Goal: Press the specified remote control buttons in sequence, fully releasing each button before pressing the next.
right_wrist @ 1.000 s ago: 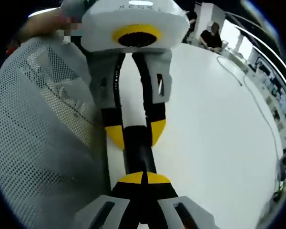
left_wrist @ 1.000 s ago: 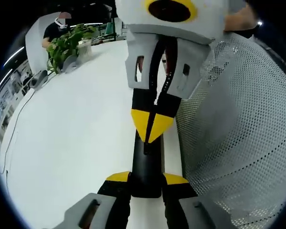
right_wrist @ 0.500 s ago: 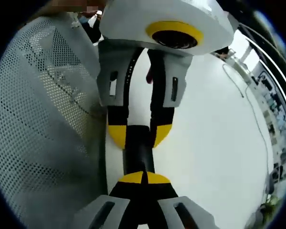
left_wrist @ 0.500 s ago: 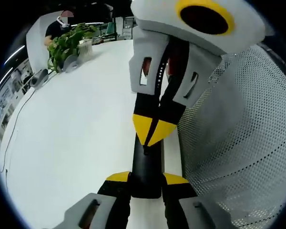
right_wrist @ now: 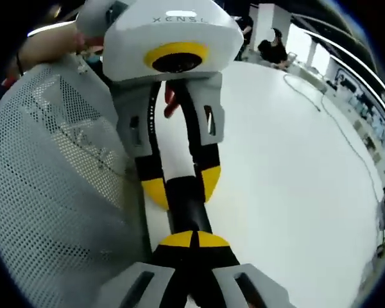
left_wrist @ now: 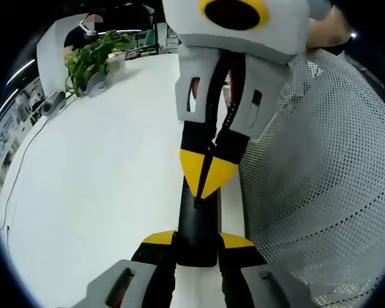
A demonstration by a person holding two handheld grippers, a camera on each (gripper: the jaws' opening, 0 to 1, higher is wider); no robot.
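A slim black remote control (left_wrist: 196, 221) lies lengthwise over the white table (left_wrist: 96, 186). My left gripper (left_wrist: 197, 240) is shut on its near end, one yellow-tipped jaw on each side. My right gripper (left_wrist: 207, 172) comes in from the top of the left gripper view, jaws shut, its joined yellow tips resting on the remote's face. In the right gripper view the same remote (right_wrist: 187, 205) runs from my shut right gripper (right_wrist: 192, 240) up to the left gripper (right_wrist: 181, 186), whose jaws straddle it. The buttons under the tips are hidden.
White mesh fabric (left_wrist: 321, 179) crowds the remote's side, and also appears as the mesh (right_wrist: 58, 192). A potted plant (left_wrist: 90, 58) and a seated person (left_wrist: 83, 32) are at the table's far end. A cable (right_wrist: 346, 135) crosses the open tabletop.
My right gripper's body swung to one side and came back, its tips staying on the remote. The left gripper and the remote held still.
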